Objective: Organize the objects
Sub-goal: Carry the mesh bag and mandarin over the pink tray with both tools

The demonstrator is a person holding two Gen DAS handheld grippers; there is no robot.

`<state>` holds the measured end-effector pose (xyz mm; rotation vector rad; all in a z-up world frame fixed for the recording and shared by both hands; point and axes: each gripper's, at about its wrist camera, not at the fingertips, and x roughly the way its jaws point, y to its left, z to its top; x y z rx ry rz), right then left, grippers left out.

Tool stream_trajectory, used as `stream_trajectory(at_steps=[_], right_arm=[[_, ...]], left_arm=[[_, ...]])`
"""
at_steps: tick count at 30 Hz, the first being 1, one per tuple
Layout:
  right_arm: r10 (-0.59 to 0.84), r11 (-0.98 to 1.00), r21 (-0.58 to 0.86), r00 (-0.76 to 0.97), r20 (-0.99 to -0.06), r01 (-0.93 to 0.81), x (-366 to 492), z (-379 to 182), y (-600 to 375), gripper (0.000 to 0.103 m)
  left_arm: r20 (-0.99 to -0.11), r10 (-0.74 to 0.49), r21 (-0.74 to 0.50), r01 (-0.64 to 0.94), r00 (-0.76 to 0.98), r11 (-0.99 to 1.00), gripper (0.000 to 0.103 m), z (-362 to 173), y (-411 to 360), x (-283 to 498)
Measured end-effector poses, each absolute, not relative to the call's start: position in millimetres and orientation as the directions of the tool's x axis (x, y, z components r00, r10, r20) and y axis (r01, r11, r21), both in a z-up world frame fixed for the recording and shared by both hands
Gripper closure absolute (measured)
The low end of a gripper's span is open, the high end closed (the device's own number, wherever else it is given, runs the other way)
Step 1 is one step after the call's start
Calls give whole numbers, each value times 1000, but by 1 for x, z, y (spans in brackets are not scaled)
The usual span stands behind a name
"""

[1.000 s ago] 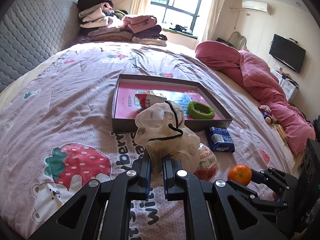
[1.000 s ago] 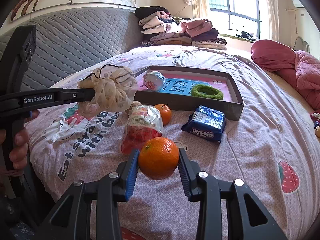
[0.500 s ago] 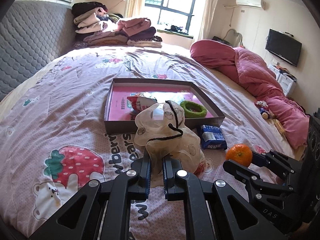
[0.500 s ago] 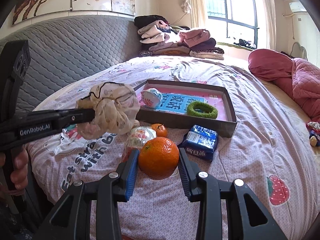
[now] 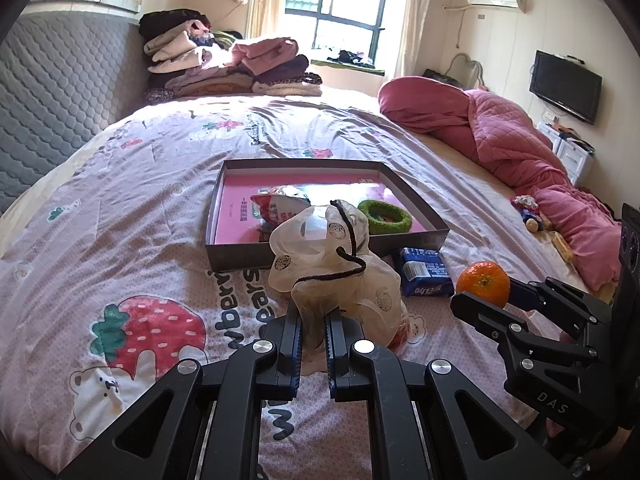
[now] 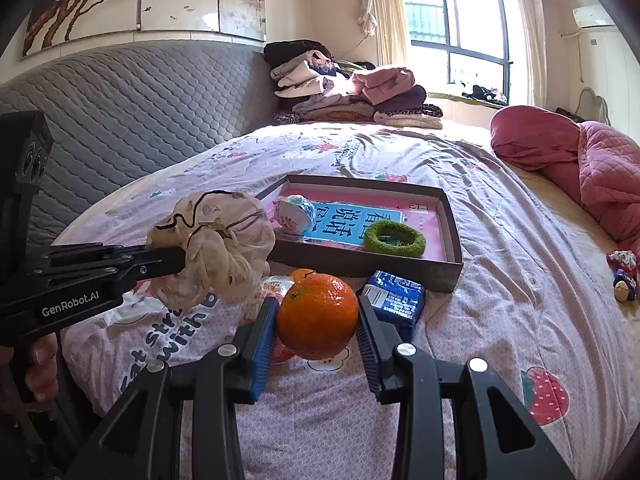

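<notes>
Altogether two oranges, one tray

A wide bed under a lilac quilt printed with strawberries and bears carries a shallow grey cardboard box, a blue snack packet just beside its near wall, a crumpled pink quilted blanket along the far side, and folded clothes stacked by the grey padded headboard.
</notes>
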<state>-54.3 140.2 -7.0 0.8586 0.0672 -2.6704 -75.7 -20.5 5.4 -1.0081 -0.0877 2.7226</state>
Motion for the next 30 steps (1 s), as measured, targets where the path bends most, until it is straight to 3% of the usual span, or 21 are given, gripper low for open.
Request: stream_trajectory(at_steps=[30], right_arm=[[-289,-946,29,-800,-526,322,-88,18,148,65]], left_arm=[[-612,228,-118,-198,-757,-973,94,19,-17,-101]])
